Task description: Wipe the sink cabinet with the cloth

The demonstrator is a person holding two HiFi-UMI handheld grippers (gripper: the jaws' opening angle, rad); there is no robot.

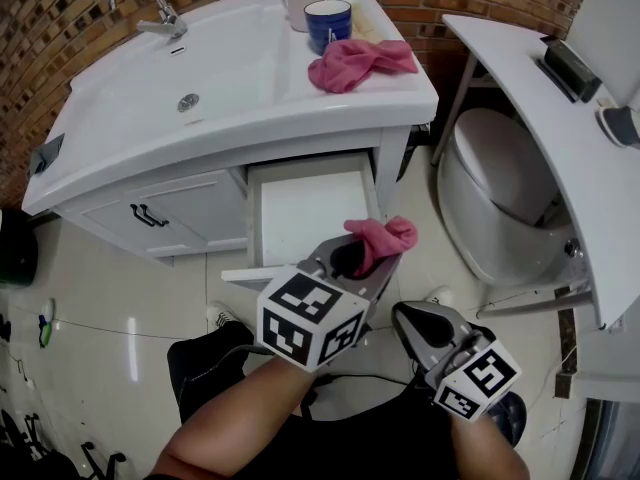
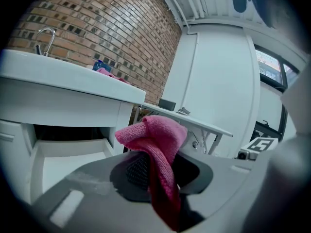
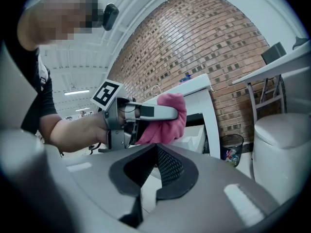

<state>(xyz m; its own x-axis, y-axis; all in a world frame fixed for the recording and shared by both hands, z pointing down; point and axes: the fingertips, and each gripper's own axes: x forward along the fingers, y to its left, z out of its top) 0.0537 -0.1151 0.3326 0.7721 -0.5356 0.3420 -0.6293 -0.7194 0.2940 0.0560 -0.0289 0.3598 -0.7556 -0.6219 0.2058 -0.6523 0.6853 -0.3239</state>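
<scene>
The pink cloth (image 1: 383, 236) is bunched between the jaws of my left tool (image 1: 365, 258), which is clamped on it in the air, just on the near side of the open drawer (image 1: 310, 206) of the sink cabinet (image 1: 190, 208). My right tool (image 1: 418, 320) hangs to the right and nearer to me, its jaws drawn together with nothing between them. Far off on the cabinet's white tabletop (image 1: 392, 93) a second pink cloth (image 1: 355, 63) lies just beside a blue mug (image 1: 328, 23), and a toilet (image 1: 500, 198) stands to the right.
</scene>
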